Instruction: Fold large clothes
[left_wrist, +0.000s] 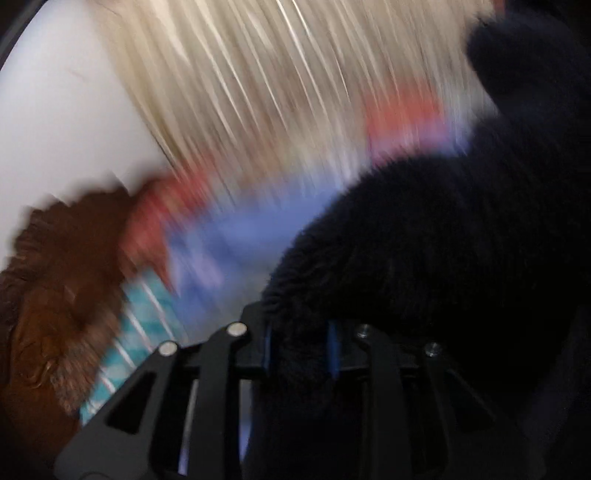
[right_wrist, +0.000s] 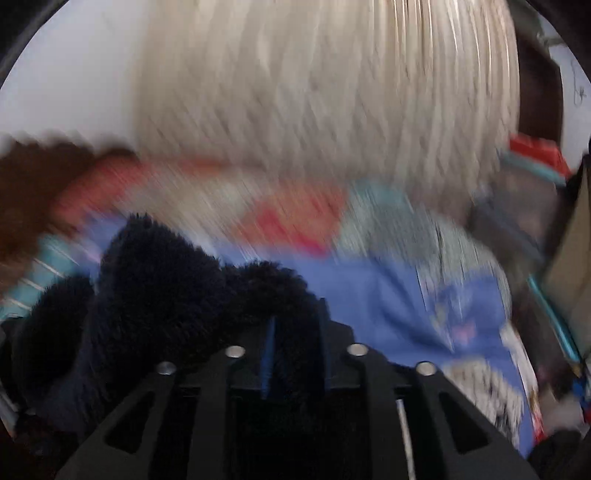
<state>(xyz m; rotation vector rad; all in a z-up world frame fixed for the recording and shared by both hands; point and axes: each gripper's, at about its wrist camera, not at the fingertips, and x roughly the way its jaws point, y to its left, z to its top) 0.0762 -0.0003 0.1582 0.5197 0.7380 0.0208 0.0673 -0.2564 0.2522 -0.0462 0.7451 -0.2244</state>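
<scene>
A dark navy fleece garment (left_wrist: 424, 240) fills the right and lower part of the left wrist view. My left gripper (left_wrist: 301, 347) is shut on a fold of it between its blue pads. In the right wrist view the same fleece garment (right_wrist: 177, 280) bulges at the lower left, and my right gripper (right_wrist: 295, 354) is shut on another part of it. Both views are heavily blurred by motion. The garment hangs lifted above a patterned bed cover (right_wrist: 388, 295).
A blue, red and teal patterned cover (left_wrist: 229, 240) lies below. A brown furry garment (left_wrist: 62, 295) sits at the left, also in the right wrist view (right_wrist: 33, 192). Pale curtains (right_wrist: 325, 92) hang behind. Cluttered objects (right_wrist: 535, 158) stand at the right.
</scene>
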